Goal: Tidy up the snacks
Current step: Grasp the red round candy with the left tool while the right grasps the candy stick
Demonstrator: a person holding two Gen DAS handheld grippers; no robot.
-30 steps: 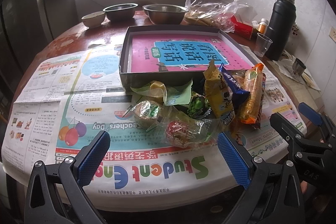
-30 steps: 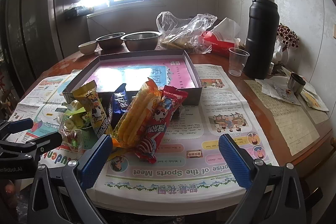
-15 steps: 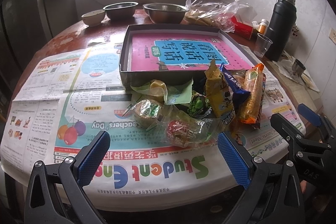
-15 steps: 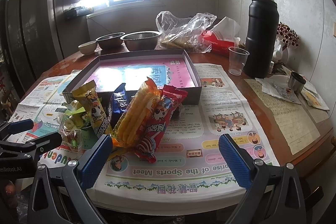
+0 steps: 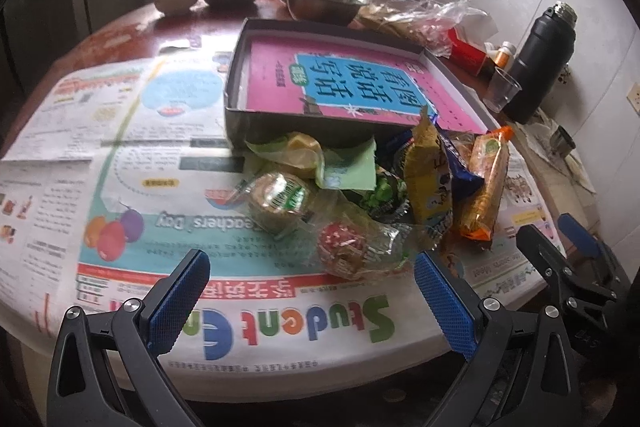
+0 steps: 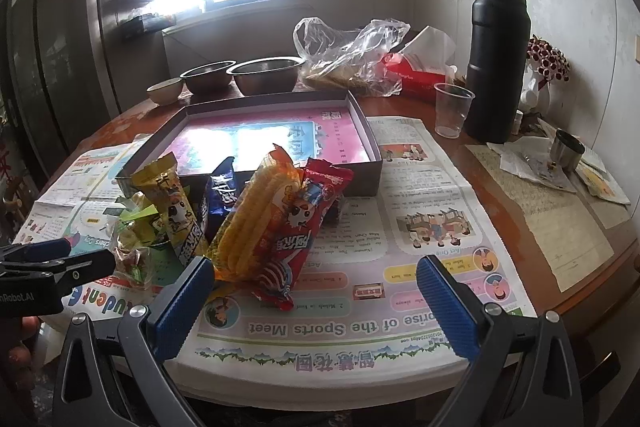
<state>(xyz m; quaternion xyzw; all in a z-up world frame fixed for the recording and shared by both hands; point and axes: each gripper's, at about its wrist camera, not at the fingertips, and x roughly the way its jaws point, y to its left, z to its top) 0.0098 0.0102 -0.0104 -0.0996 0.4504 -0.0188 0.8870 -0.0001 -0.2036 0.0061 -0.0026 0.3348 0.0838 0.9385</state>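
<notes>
A pile of snack packets lies on the newspaper in front of a shallow dark box (image 5: 234, 115) (image 6: 372, 131) lined with a pink book cover. The pile holds a yellow packet (image 5: 430, 175) (image 6: 176, 207), a blue packet (image 5: 460, 163) (image 6: 220, 195), an orange stick packet (image 5: 484, 187) (image 6: 252, 223), a red packet (image 6: 304, 223), and clear-wrapped round cakes (image 5: 280, 201) (image 5: 344, 247). My left gripper (image 5: 310, 301) is open and empty, just short of the pile. My right gripper (image 6: 312, 301) is open and empty, near the red packet.
Newspaper sheets (image 5: 120, 147) (image 6: 420, 227) cover the round wooden table. At the back stand metal bowls (image 6: 264, 75), a plastic bag (image 6: 352, 55), a red tissue box (image 6: 416, 71), a clear cup (image 6: 452, 109) and a black flask (image 6: 496, 59). A small metal cup (image 6: 568, 149) stands on papers at right.
The left gripper has moved closer to the snack pile and tilted down. The right gripper has hardly moved. Both stay open.
</notes>
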